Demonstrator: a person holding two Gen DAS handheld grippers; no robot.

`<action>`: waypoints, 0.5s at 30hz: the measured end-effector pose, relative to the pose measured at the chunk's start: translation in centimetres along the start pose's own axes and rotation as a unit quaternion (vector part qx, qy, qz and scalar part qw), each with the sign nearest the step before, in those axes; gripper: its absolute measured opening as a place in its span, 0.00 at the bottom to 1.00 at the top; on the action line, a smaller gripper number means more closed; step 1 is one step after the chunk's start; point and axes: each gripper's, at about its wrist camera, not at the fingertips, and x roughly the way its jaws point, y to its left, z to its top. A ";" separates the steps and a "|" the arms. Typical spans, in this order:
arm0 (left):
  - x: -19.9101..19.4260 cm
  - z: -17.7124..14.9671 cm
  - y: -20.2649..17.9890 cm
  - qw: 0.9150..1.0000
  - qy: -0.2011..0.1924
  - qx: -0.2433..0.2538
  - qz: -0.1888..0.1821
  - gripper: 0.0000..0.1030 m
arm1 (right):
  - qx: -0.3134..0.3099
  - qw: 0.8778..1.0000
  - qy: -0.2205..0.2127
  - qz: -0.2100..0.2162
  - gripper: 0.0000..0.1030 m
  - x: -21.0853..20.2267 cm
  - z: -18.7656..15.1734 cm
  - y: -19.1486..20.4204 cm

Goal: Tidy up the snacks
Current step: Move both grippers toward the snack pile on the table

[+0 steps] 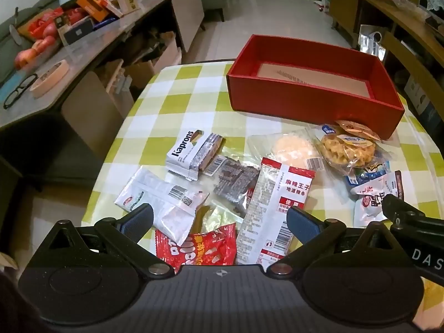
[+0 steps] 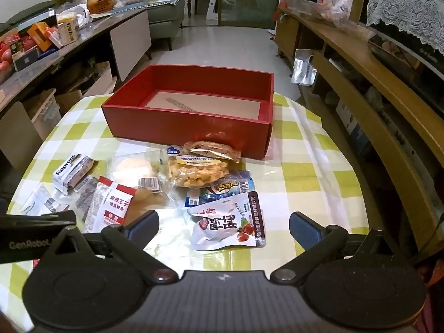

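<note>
Snack packets (image 1: 249,183), foil and clear plastic, lay loose and overlapping at frame centre on the green-checked bench (image 1: 166,116), just before the empty red cardboard box (image 1: 313,83) in the upper right, presumably their destination. Left hand-held gripper (image 1: 219,222) and right hand-held gripper (image 2: 224,229) hovered above the pile, jaws fully apart, nothing held. Lower packets were partly hidden; most print was illegible.

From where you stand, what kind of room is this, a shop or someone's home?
Most likely a home living room: a sofa at the far end, a lace curtain, and a checked tablecloth strewn with snack packets beside a red box.
</note>
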 end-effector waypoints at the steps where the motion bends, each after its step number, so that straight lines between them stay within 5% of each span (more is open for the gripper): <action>1: 0.0 0.0 0.0 1.000 0.006 0.001 0.002 1.00 | 0.004 1.000 0.007 -0.002 1.00 0.2 0.0 -0.2; 15: 0.2 -0.3 -0.4 1.000 0.005 0.018 0.003 1.00 | -0.006 1.000 0.008 -0.006 1.00 0.0 -0.1 0.2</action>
